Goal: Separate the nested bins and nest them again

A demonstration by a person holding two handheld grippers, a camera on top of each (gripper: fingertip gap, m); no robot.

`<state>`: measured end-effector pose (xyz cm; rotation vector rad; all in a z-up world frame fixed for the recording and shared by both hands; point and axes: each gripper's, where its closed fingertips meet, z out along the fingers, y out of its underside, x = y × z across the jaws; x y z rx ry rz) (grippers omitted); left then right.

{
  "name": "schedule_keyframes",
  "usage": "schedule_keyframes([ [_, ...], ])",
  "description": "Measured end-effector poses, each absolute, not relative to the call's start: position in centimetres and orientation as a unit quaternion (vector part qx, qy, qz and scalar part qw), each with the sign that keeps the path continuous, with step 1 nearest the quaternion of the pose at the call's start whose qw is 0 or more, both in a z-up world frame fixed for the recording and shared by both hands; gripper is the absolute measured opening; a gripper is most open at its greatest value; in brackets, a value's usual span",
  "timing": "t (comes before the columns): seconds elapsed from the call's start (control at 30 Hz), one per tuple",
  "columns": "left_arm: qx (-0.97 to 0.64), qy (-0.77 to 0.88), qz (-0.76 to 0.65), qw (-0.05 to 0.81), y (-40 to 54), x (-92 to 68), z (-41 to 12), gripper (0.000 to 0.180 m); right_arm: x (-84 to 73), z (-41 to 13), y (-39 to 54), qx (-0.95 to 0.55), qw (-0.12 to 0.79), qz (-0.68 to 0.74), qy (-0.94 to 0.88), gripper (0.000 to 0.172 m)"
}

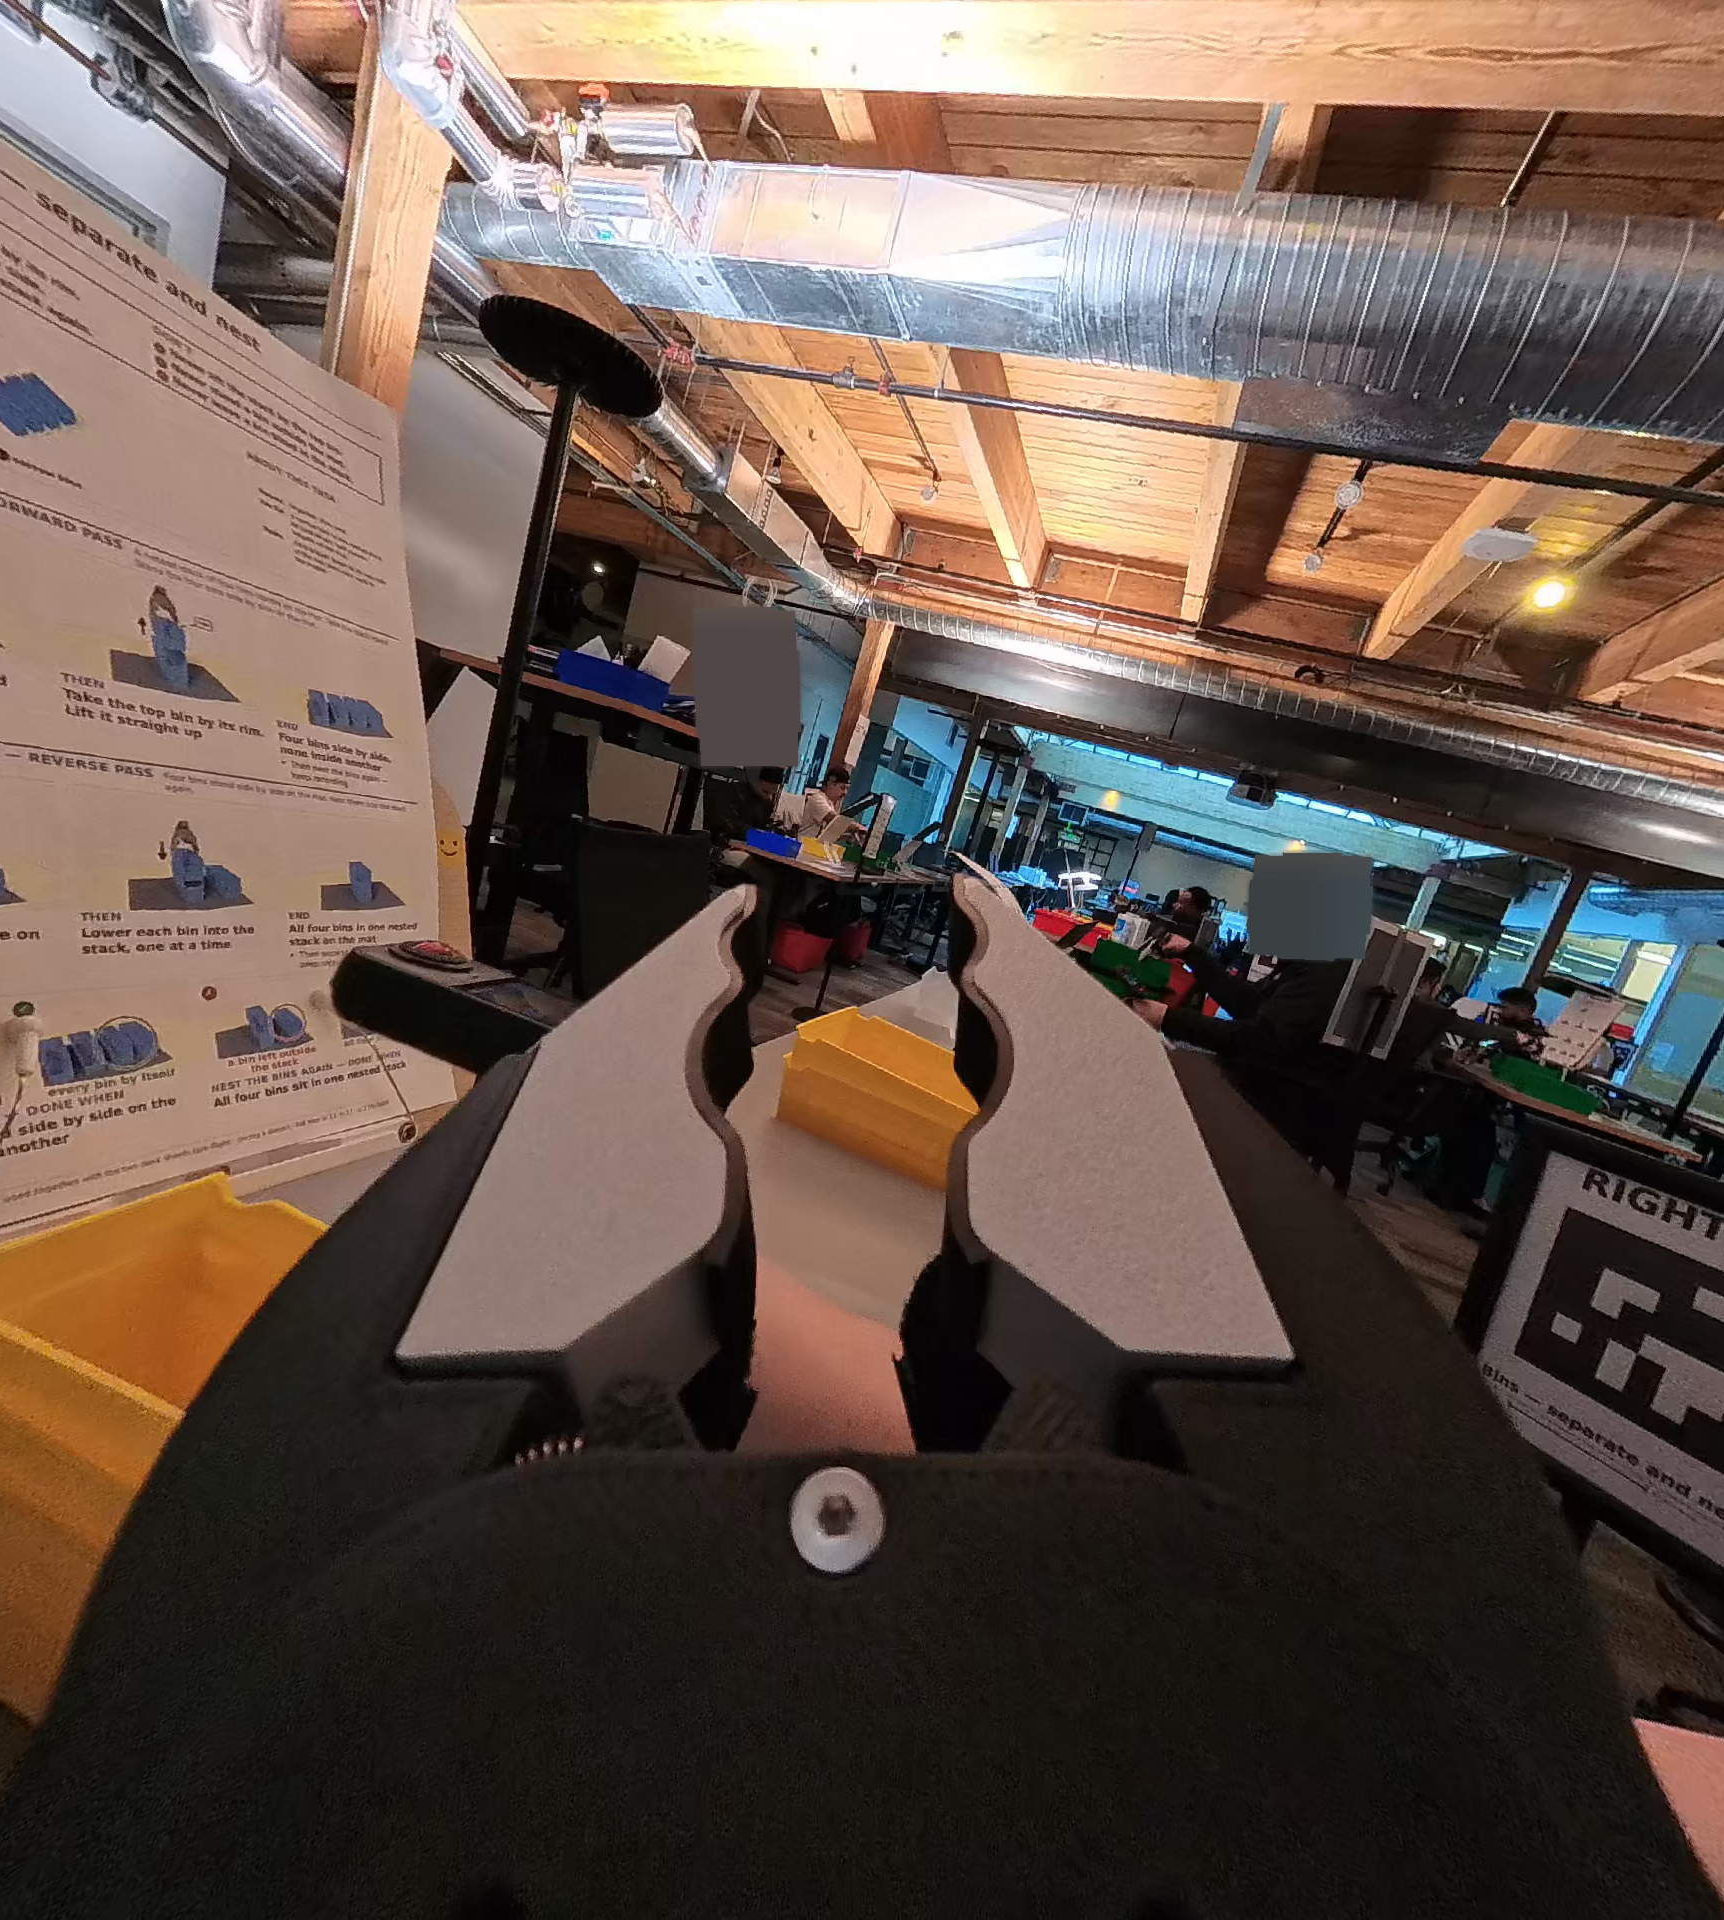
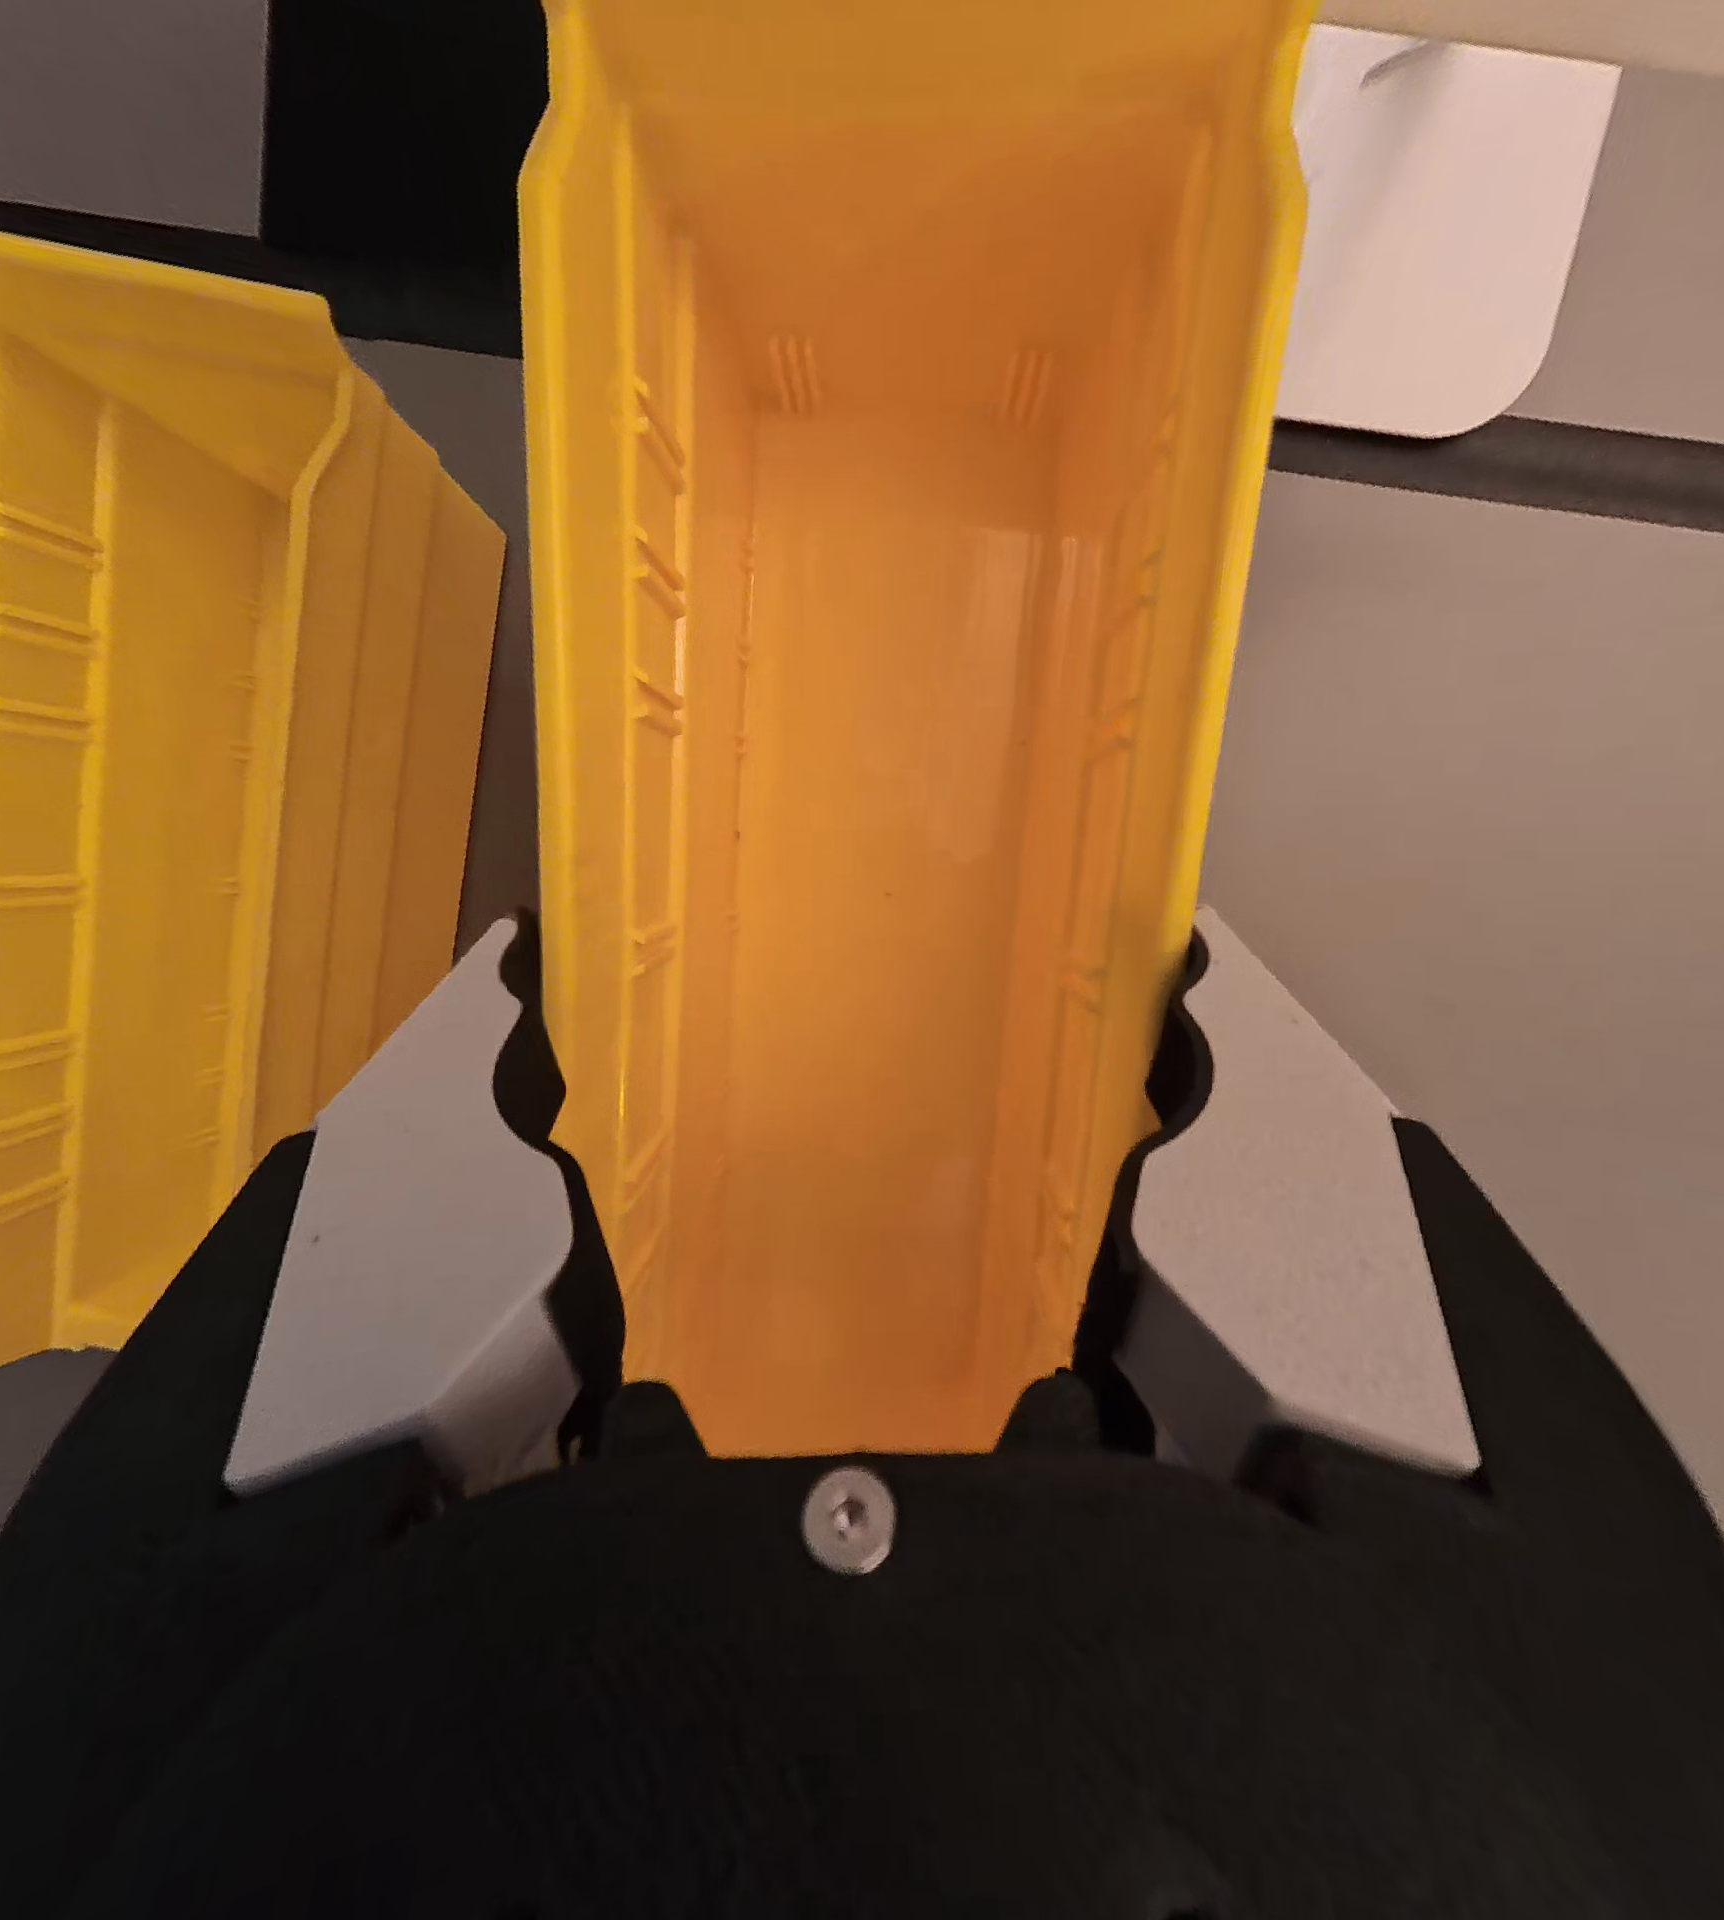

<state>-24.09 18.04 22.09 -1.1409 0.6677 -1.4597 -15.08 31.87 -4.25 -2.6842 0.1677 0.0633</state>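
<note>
In the right wrist view my right gripper [image 2: 853,935] stands wide around a yellow bin [image 2: 899,727], one pad on each long side wall, both touching it. I look down into its bare inside. A second yellow bin [image 2: 141,779] lies close on its left. In the left wrist view my left gripper [image 1: 853,914] is open with nothing between its fingers and points up and out over the table. A yellow bin [image 1: 58,1382] stands at its lower left, and a stack of yellow bins [image 1: 868,1091] sits farther ahead on the table.
A printed instruction board [image 1: 141,727] stands at the left, and a sign with a black-and-white marker [image 1: 1647,1340] at the right. A white object [image 2: 1440,229] lies on the grey table [image 2: 1512,779] beyond the held bin. People work at desks far behind.
</note>
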Motion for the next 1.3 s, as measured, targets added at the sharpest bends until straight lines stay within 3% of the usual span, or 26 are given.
schedule_keyframes([
  [0.13,-0.487,0.288,-0.612,0.553,17.9,-23.6,22.0,0.033,-14.5,-4.3,31.5,-0.973,0.216,0.014,0.083,0.119],
  [0.3,-0.495,0.295,-0.605,0.550,17.8,-23.1,21.7,0.034,-14.3,-4.3,31.4,-0.974,0.217,-0.011,0.063,0.133],
  [0.43,-0.496,0.292,-0.600,0.555,17.9,-23.2,21.8,0.033,-14.6,-1.2,30.9,-0.967,0.256,-0.004,0.018,0.138],
  [0.53,-0.498,0.298,-0.597,0.554,17.7,-23.0,21.7,0.034,-14.7,4.1,30.1,-0.941,0.336,0.008,-0.041,0.136],
  [0.67,-0.503,0.298,-0.590,0.557,17.8,-22.7,21.6,0.034,-14.5,13.7,27.7,-0.834,0.531,0.049,-0.144,0.132],
  [0.8,-0.510,0.305,-0.578,0.560,17.7,-22.0,21.5,0.034,-10.3,19.2,23.3,-0.687,0.691,-0.020,-0.223,0.132],
  [0.9,-0.512,0.315,-0.566,0.564,17.3,-20.9,21.5,0.034,-7.2,18.6,20.6,-0.657,0.715,-0.002,-0.240,0.132],
  [1.1,-0.525,0.357,-0.521,0.570,15.9,-17.3,20.7,0.035,-5.3,18.0,16.4,-0.606,0.726,0.203,-0.254,0.129],
  [1.13,-0.527,0.364,-0.513,0.572,15.6,-16.8,20.6,0.035,-5.3,18.1,16.1,-0.599,0.720,0.233,-0.263,0.116],
  [1.27,-0.539,0.388,-0.472,0.579,15.3,-15.1,19.7,0.035,-6.4,19.8,14.3,-0.533,0.678,0.427,-0.272,0.030],
  [1.3,-0.542,0.389,-0.466,0.581,15.3,-14.8,19.6,0.034,-6.7,20.2,13.7,-0.508,0.674,0.456,-0.283,0.018],
])
